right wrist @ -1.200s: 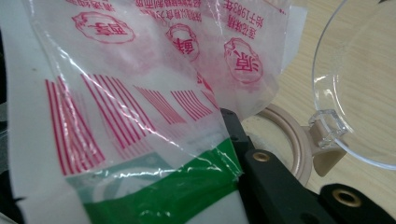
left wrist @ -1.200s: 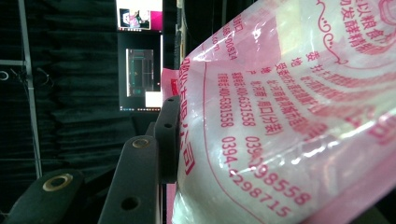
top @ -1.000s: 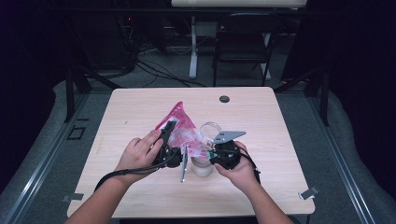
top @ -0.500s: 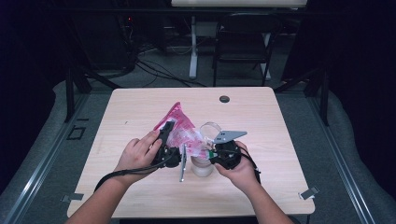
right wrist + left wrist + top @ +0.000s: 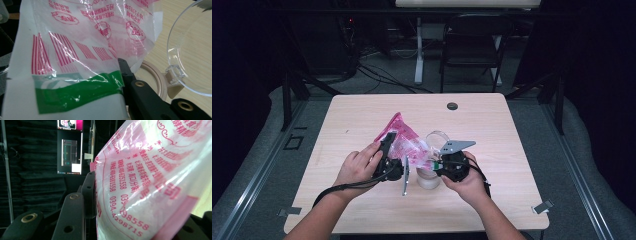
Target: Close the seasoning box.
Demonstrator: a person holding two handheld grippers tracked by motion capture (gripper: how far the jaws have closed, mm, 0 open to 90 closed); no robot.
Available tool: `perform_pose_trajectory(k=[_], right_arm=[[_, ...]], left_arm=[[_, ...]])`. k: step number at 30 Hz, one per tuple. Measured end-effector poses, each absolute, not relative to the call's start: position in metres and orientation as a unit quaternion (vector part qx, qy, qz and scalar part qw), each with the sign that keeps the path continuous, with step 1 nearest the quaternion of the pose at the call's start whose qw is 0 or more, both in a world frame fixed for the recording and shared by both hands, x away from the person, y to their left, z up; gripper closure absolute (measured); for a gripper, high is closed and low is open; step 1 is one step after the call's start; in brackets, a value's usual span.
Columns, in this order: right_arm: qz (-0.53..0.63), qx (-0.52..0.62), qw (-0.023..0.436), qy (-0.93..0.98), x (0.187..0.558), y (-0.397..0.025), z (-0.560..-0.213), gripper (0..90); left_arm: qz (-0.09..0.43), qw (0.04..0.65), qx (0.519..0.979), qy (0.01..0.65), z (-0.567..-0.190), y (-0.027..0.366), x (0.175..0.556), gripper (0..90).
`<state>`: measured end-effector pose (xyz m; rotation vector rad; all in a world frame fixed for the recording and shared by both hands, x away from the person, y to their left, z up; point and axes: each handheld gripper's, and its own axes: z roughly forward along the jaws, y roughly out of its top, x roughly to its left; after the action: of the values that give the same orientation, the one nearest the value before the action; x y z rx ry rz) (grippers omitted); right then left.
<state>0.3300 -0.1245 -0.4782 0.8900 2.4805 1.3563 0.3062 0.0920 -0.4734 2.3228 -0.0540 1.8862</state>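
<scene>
Pale wood table [image 5: 362, 120] in a dark room, smooth and square. Near its front edge, a crinkly see-through bag [image 5: 404, 142] with pink print, held up between two claws. Left gripper [image 5: 388, 150] pinching one side of that thin plastic; right gripper [image 5: 443, 164] closed on the other side (by a green strip [image 5: 75, 91], seen up close). Just beside, a round clear jar [image 5: 428, 177] with its hinged clear lid [image 5: 192, 55] flipped open.

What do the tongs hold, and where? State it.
Both tongs grip the pink printed plastic bag: the left tongs on one side of it, the right tongs at its green-striped end.
</scene>
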Motion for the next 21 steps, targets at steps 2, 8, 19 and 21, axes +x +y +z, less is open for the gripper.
perform_pose_trajectory(k=[2,8,19,21], right_arm=[[0.453,0.297,0.089,0.836,0.33,-0.124,-0.478,90.0],[0.452,0.297,0.089,0.836,0.33,-0.122,-0.48,90.0],[0.45,0.296,0.089,0.838,0.329,-0.119,-0.482,90.0],[0.45,0.296,0.089,0.838,0.329,-0.119,-0.482,90.0]], left_arm=[[0.627,0.076,0.775,-0.014,-0.475,0.093,0.306,60.8],[0.625,0.079,0.776,-0.007,-0.478,0.095,0.306,60.7],[0.613,0.09,0.784,0.017,-0.488,0.099,0.305,60.5],[0.614,0.089,0.784,0.019,-0.489,0.099,0.305,60.4]])
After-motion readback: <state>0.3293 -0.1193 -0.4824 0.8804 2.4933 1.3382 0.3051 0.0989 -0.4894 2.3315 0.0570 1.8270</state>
